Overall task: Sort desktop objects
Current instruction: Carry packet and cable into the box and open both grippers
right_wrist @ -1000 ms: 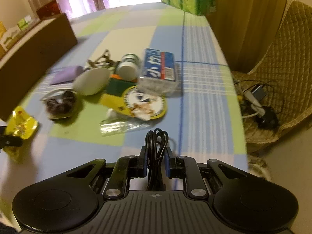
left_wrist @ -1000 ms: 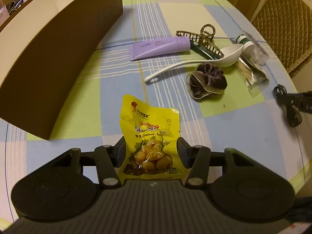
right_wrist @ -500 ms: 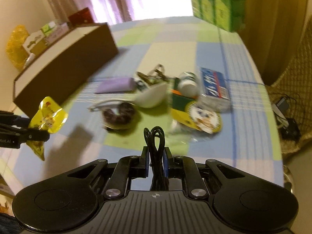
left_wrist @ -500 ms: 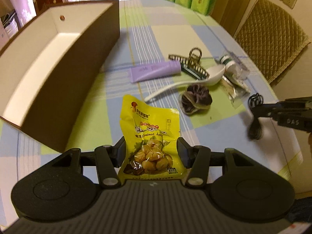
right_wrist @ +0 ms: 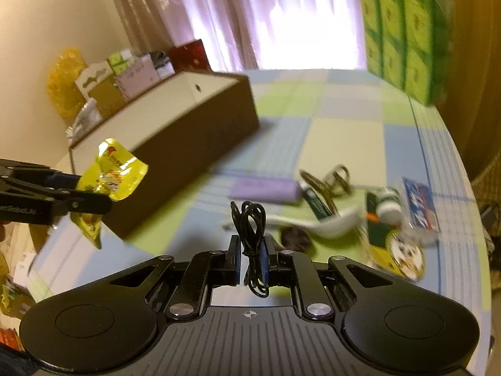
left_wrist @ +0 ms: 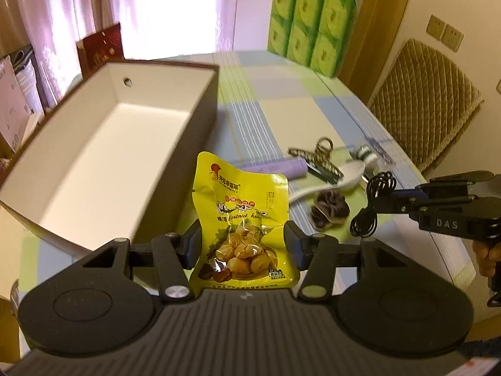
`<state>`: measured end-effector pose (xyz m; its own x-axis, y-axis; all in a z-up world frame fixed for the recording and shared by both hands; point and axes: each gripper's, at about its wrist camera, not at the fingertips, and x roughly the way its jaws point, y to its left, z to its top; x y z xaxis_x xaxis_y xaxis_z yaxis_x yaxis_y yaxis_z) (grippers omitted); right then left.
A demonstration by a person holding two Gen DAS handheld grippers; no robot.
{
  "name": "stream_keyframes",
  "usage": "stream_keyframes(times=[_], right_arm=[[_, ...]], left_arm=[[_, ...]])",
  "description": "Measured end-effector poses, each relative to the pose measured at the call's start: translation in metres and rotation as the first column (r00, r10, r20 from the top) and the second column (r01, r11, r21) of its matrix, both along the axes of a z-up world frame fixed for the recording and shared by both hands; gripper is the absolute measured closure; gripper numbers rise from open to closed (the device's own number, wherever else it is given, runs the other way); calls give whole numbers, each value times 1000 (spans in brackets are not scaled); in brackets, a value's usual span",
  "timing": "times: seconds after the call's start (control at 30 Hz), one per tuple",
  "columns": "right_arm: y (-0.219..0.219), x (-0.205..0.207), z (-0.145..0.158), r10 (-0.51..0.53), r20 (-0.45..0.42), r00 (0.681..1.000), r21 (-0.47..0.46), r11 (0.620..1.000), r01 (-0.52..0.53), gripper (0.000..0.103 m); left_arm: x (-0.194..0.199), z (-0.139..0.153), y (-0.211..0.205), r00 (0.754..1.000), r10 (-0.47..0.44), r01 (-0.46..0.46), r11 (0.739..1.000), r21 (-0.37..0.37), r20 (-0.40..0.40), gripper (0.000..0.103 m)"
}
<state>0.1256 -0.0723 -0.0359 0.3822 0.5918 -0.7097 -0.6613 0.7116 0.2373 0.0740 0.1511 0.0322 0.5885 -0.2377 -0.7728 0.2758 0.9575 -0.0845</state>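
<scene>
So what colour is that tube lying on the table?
Pale purple. The tube shows best in the right wrist view.

Yellow snack pouch [left_wrist: 242, 216] in left claw [left_wrist: 242, 247]: Latin line reads "Chestnut ker…", end lost in crease; Chinese brand line beside red rooster logo near top, too small to read. Small label at pouch's lower right corner, illegible. Right claw [left_wrist: 380, 202], seen at right of left wrist view: white letters "DAS" on black body. Blue-and-white pack [right_wrist: 419, 200] on counter [right_wrist: 344, 131], far right: large white characters, blurred, unreadable.
</scene>
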Motion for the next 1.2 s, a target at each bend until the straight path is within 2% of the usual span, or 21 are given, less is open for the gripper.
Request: stream_keyframes(times=[0.37, 0.6, 0.87, 1.03, 1.2], right_arm=[[75, -2, 53, 98, 106, 989, 95, 989, -109, 94], [134, 1, 75, 166, 153, 974, 151, 970, -189, 94], [205, 12, 60, 217, 101, 971, 151, 961, -230, 94], [240, 16, 42, 249, 50, 967, 90, 963, -253, 94], [268, 19, 23, 302, -2, 953, 18, 953, -302, 94]], left_arm=[[25, 32, 62, 994, 32, -32, 999, -7, 103, 54], [47, 38, 109, 990, 79, -80, 997, 6, 113, 54], [73, 27, 152, 992, 99, -101, 995, 24, 75, 54], [85, 10, 168, 996, 85, -86, 995, 56, 34, 54], [101, -9, 185, 999, 47, -46, 997, 56, -21, 53]])
